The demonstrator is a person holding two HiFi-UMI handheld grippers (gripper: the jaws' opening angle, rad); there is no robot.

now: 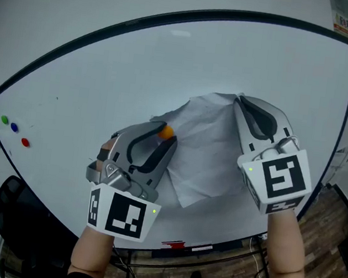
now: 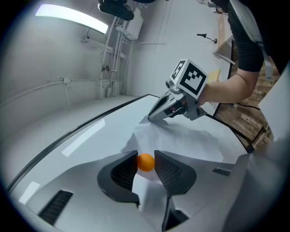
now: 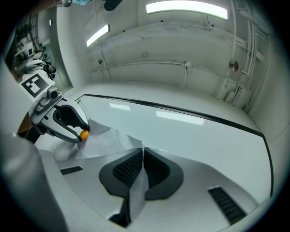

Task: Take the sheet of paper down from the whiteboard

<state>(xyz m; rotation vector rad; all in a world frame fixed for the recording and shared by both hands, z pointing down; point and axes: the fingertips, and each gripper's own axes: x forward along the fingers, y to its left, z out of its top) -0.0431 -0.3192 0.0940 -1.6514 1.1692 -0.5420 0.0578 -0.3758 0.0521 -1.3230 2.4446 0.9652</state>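
A creased sheet of thin white paper (image 1: 206, 161) lies against the glossy white whiteboard (image 1: 106, 76). A small round orange magnet (image 2: 145, 162) pins it near its upper left, and the rest is loose and rumpled. The sheet looks light, limp and easy to tear, so dragging it along the board with the magnet in place would likely rip or crumple it more. An edge or corner is the sensible place to pinch, with the magnet lifted off first. The person's left gripper (image 2: 145, 157) has its ribbed black pads clamped on either side of the magnet. The right gripper (image 3: 141, 158) has its jaws together on the sheet's top edge, a fold of paper trapped between the pads. Three small green, blue and red magnets (image 1: 14, 127) sit well apart at the board's left end.
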